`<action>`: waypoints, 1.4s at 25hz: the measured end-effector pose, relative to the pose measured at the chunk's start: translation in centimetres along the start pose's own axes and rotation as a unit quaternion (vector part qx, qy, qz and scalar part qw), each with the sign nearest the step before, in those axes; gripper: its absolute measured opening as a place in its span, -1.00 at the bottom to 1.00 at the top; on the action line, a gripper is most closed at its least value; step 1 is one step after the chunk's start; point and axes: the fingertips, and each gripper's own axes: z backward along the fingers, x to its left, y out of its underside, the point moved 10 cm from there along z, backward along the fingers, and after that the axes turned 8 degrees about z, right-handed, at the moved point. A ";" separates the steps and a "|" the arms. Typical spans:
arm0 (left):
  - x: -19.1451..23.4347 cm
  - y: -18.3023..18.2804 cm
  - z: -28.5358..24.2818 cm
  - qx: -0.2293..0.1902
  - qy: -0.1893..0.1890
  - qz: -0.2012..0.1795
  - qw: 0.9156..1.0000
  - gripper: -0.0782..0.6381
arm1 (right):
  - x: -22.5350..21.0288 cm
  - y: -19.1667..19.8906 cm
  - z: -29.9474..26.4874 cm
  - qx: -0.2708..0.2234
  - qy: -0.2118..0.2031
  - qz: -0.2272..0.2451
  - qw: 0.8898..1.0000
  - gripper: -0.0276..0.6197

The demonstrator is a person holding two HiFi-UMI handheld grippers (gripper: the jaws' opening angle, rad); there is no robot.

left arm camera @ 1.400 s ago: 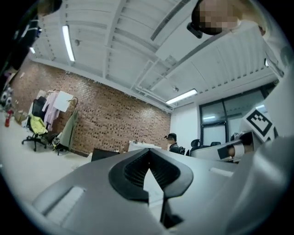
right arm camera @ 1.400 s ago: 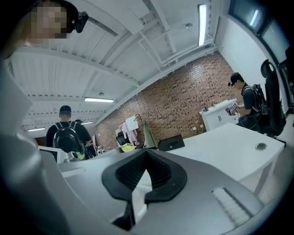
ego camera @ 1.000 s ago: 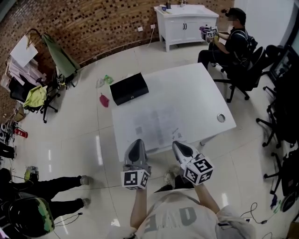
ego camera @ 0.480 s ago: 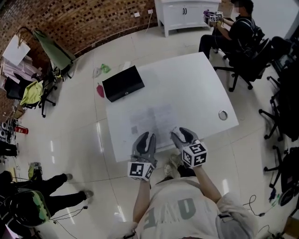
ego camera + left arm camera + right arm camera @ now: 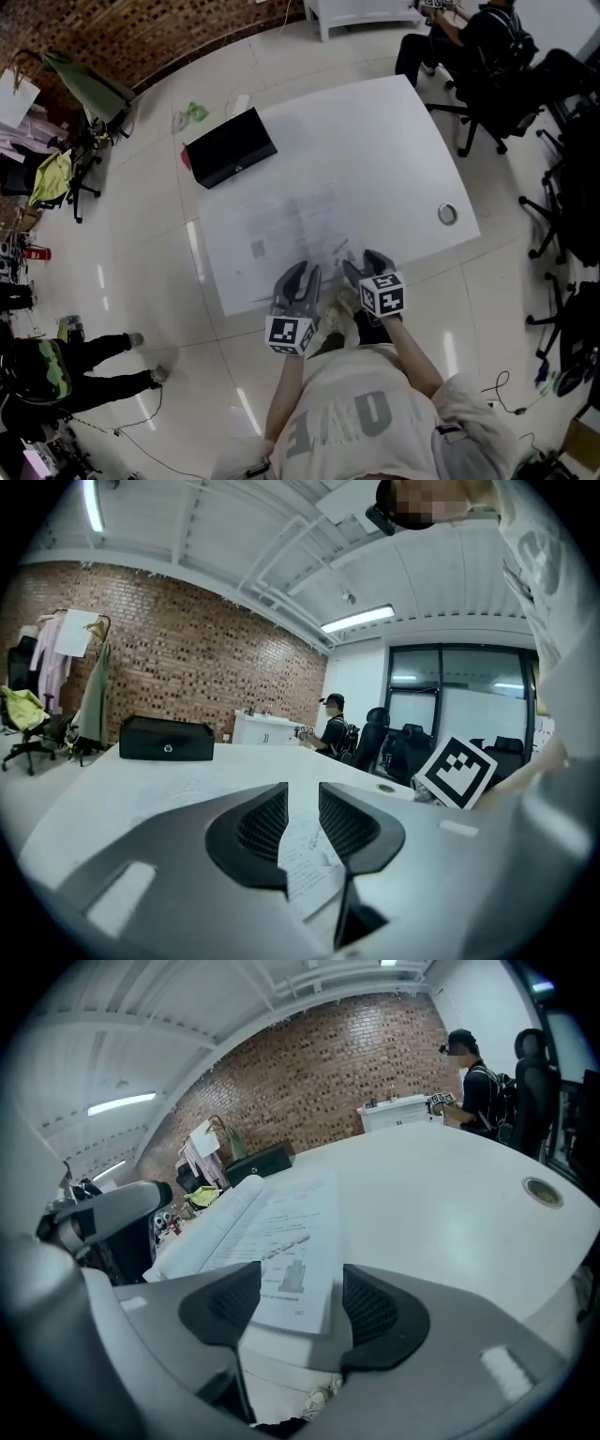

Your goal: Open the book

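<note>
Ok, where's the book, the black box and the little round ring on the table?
book [image 5: 295, 230], head view, on its printed page.
black box [image 5: 225, 141], head view, on its top face.
round ring [image 5: 447, 214], head view, on its middle.

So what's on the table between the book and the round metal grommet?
Nothing: bare white table runs from the book to the grommet, plain in the head view and the right gripper view.
</note>
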 end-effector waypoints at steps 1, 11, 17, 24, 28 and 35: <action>0.1 -0.2 -0.1 -0.003 -0.003 -0.005 1.000 -0.46 | 0.0 -0.1 -0.1 0.000 0.003 0.002 1.000 -0.10; 0.7 -0.1 0.9 -0.009 -0.016 -0.010 1.000 -0.47 | -0.6 -0.3 0.1 0.020 0.053 -0.004 0.998 -0.62; 0.7 -0.3 1.6 -0.014 -0.024 -0.015 0.999 -0.47 | -0.6 -0.4 0.7 0.019 0.092 0.005 0.996 -0.87; 0.8 0.0 2.0 -0.017 -0.028 -0.015 0.999 -0.47 | 0.7 -2.1 2.0 -0.001 0.085 0.035 0.996 -0.91; 0.0 0.5 1.1 -0.004 -0.004 0.003 1.000 -0.27 | 2.1 -3.9 3.6 -0.036 0.061 0.042 0.997 -0.91; -2.9 1.7 -1.6 0.074 0.064 -0.066 0.993 -0.02 | 4.8 -7.2 5.5 -0.086 0.009 0.056 0.995 -0.91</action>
